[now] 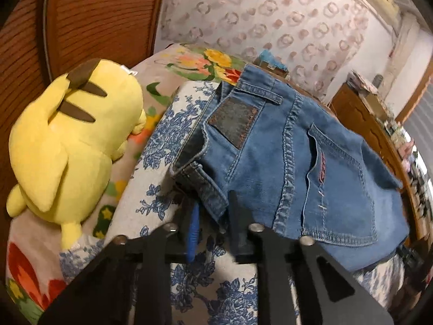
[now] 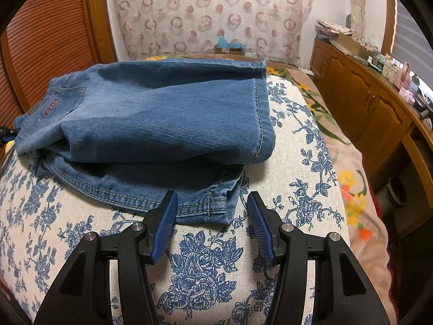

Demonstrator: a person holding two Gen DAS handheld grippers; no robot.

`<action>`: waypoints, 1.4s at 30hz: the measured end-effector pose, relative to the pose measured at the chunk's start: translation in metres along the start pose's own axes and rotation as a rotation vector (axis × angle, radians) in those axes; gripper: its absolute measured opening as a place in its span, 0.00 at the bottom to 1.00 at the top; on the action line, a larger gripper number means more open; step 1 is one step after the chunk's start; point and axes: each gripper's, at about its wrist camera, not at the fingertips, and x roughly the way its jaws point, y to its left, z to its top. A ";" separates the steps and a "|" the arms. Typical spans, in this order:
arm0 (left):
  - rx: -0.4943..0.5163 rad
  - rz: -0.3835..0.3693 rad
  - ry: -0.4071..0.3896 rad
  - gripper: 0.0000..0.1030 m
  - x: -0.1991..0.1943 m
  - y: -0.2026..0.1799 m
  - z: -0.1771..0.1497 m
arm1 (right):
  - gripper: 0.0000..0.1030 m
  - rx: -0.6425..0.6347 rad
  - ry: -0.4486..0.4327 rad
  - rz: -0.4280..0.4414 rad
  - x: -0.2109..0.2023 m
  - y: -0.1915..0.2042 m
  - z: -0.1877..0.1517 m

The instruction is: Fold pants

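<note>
Blue denim pants (image 2: pixel 162 113) lie folded in layers on a cushion with a blue flower print (image 2: pixel 205 265). In the left wrist view the waistband end, with its leather patch and back pocket, faces me (image 1: pixel 297 157). My left gripper (image 1: pixel 211 205) stands at the waistband corner, its jaws apart with the denim edge between them; I cannot tell if it touches. My right gripper (image 2: pixel 212 205) is open and empty, just short of the hem corner of the lower layer.
A yellow plush toy (image 1: pixel 70 140) lies left of the cushion on a flowered blanket (image 1: pixel 194 62). A wooden cabinet with clutter on top (image 2: pixel 365 103) runs along the right. A wooden slatted panel (image 2: pixel 46 40) stands at the left.
</note>
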 end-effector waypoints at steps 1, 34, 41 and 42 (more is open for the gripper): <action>0.013 0.009 0.005 0.08 -0.001 -0.002 0.000 | 0.35 0.000 -0.003 0.021 -0.001 0.000 0.000; 0.153 -0.040 -0.149 0.08 -0.151 0.013 -0.119 | 0.10 -0.100 -0.176 0.059 -0.124 -0.018 -0.049; 0.165 -0.004 -0.131 0.20 -0.148 0.019 -0.131 | 0.14 -0.075 -0.096 0.060 -0.100 -0.014 -0.076; 0.178 0.014 -0.137 0.22 -0.151 0.018 -0.133 | 0.15 -0.065 -0.092 0.069 -0.100 -0.016 -0.079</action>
